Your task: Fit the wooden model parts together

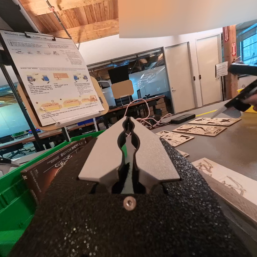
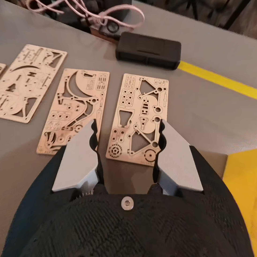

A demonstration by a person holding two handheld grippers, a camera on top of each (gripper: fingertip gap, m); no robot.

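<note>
Three thin wooden part sheets lie flat on the grey table in the right wrist view: a right sheet [image 2: 140,118], a middle sheet [image 2: 75,109] and a left sheet [image 2: 27,83]. My right gripper [image 2: 128,122] is open and empty, hovering over the near end of the right sheet. The sheets also show in the left wrist view [image 1: 200,130], with the right gripper [image 1: 217,113] above the farthest sheet [image 1: 214,121]. My left gripper [image 1: 128,118] is shut and empty, raised above a green bin [image 1: 12,185] and the brown kit box [image 1: 45,166].
A black case [image 2: 148,50] and pink cables [image 2: 111,18] lie at the table's far edge. Yellow tape [image 2: 217,79] crosses the table, and a yellow block [image 2: 242,187] sits at the right. An instruction sheet on a clipboard stand [image 1: 51,77] rises at the left. An open booklet [image 1: 225,179] lies near. The left gripper's tips are roughly 45 centimetres from the right gripper's.
</note>
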